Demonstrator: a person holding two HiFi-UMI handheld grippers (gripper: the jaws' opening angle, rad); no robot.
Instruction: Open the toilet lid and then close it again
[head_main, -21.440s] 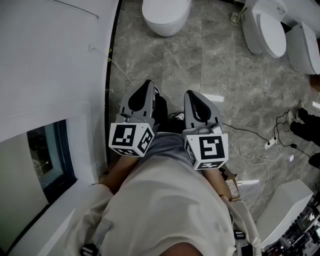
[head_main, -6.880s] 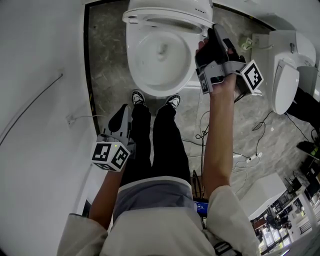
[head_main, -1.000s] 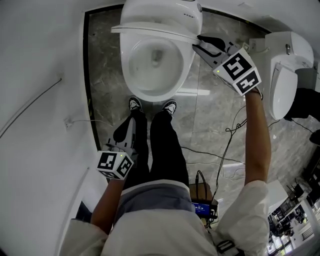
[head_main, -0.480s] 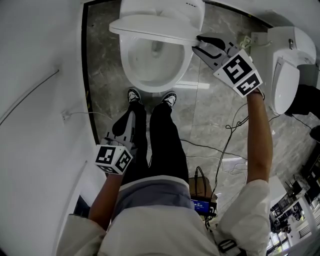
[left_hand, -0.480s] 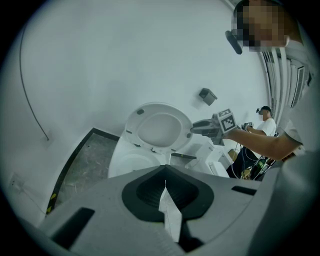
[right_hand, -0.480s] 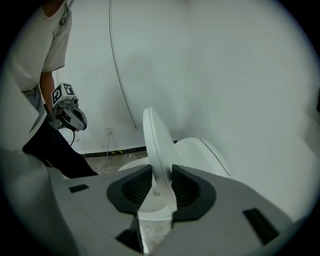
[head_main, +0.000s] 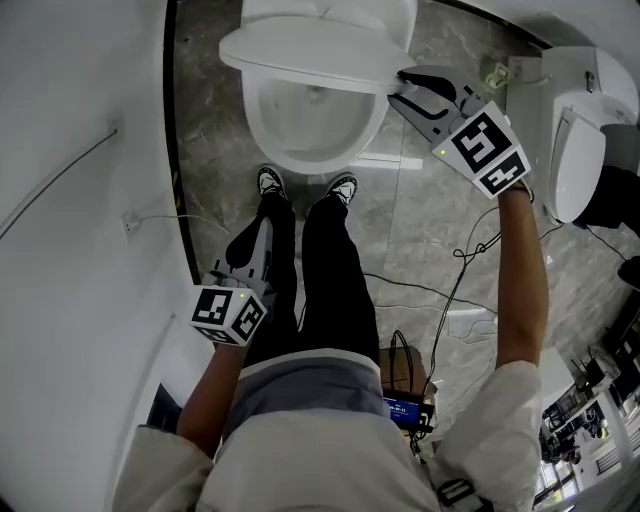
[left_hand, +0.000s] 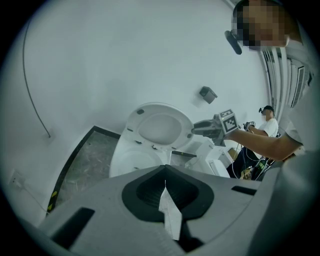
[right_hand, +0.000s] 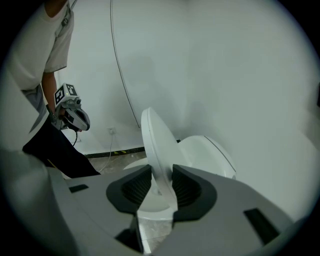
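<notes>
The white toilet lid (head_main: 300, 55) stands half raised, tilted over the bowl (head_main: 310, 125). My right gripper (head_main: 400, 85) is at the lid's right edge. In the right gripper view the lid's rim (right_hand: 152, 145) runs between the two pads of that gripper (right_hand: 161, 182), touching both while the jaws are opening. My left gripper (head_main: 262, 232) hangs low beside the person's left leg, shut with nothing in it, its jaws (left_hand: 165, 172) meeting at a seam. From there the lid (left_hand: 160, 127) and right gripper (left_hand: 196, 129) show ahead.
A white wall (head_main: 80, 200) runs close along the left. The person's shoes (head_main: 300, 185) stand right in front of the bowl. A second toilet (head_main: 585, 130) stands to the right, and cables (head_main: 460, 290) trail over the grey marble floor.
The lid has tipped further forward over the bowl, covering more of it, and the right gripper has come down with its edge. The left gripper has hardly shifted.
</notes>
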